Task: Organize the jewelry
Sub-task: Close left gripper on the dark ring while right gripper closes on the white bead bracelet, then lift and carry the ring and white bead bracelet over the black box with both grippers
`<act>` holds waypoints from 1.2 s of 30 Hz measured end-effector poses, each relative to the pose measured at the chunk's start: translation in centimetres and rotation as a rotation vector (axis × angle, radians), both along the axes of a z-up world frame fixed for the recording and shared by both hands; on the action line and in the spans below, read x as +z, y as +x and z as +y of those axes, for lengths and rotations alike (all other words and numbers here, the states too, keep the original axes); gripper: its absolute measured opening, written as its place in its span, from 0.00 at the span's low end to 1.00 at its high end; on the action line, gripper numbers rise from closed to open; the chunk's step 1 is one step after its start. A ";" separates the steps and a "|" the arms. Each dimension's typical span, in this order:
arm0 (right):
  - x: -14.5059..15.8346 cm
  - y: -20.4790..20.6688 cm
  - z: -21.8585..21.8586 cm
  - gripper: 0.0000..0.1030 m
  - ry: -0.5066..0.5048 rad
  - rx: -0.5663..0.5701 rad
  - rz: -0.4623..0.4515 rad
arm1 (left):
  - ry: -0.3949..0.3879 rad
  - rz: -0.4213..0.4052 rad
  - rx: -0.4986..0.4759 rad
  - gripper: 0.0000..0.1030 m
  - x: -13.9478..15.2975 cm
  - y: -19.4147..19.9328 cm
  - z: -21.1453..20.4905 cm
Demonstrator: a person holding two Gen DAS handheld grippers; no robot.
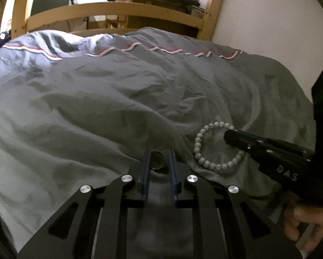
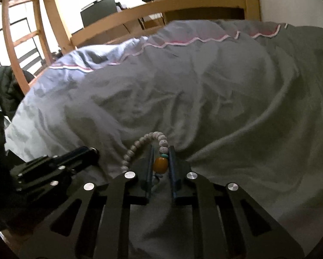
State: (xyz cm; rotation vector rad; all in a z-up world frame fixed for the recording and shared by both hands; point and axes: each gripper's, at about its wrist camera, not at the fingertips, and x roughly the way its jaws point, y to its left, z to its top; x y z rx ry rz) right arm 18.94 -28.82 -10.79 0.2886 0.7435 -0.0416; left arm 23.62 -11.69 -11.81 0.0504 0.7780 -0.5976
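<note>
Beads of a pale bracelet [image 1: 213, 146] are lying in a loop on the grey duvet [image 1: 96, 108], its amber bead [image 2: 160, 164] sitting pinched between the right gripper [image 2: 161, 161]'s narrowed jaws. Just beside it, the left gripper [image 1: 159, 161] is closing around a small dark round piece [image 1: 157, 160], though contact is unclear. Pickup is underway; next comes a gentle lift, judging by the loose fabric.
</note>
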 end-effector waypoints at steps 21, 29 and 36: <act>-0.3 -0.1 -0.2 0.14 0.050 -0.015 -0.002 | 0.029 0.006 0.035 0.19 0.3 0.8 -0.5; 1.8 -0.8 -0.5 0.14 0.043 -0.030 -0.086 | 0.024 -0.036 0.037 0.19 2.4 0.1 -0.5; 1.1 0.2 0.0 0.15 0.042 0.015 -0.005 | 0.030 -0.046 0.038 0.19 2.7 0.0 -0.5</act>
